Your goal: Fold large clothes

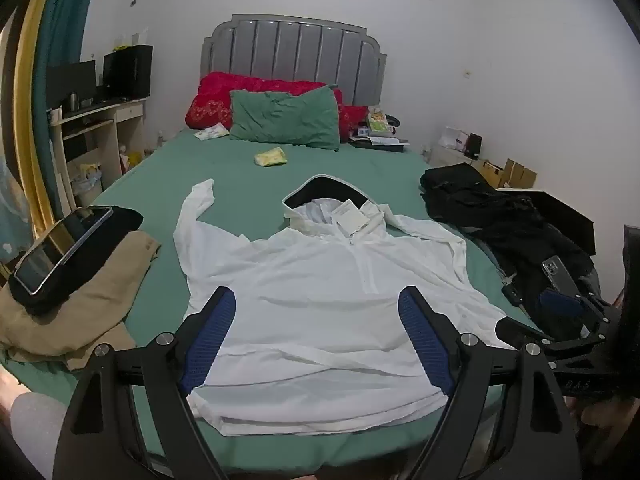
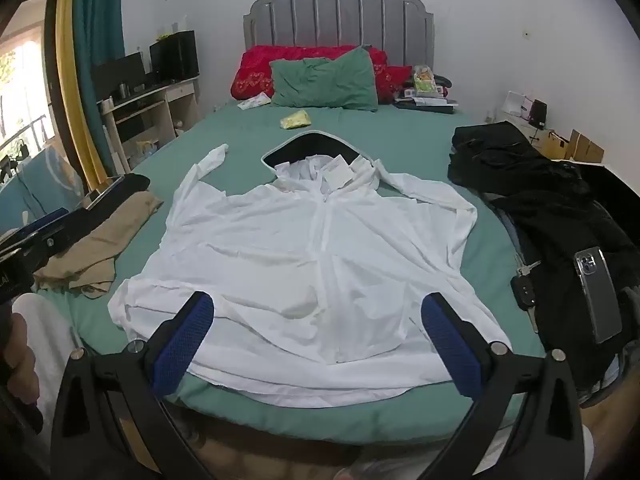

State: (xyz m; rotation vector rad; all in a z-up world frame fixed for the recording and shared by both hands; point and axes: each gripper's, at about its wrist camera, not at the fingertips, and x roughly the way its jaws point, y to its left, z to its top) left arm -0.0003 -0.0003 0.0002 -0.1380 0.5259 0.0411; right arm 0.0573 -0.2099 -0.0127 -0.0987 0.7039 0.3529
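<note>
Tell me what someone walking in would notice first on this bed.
The white hooded jacket spread flat, front up, across the middle of the green bed stands out first. Behind it, a red pillow and a green pillow lean at the grey headboard. Black clothes with a phone on top lie to its right, tan clothes to its left.

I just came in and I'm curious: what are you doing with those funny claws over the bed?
A person holds a claw in each hand, getting ready to fold the white hooded jacket spread flat on the green bed sheet. The left claw and right claw both hover open near its bottom hem, gripping nothing. No fold is made yet; the sleeves lie out to the sides.
</note>
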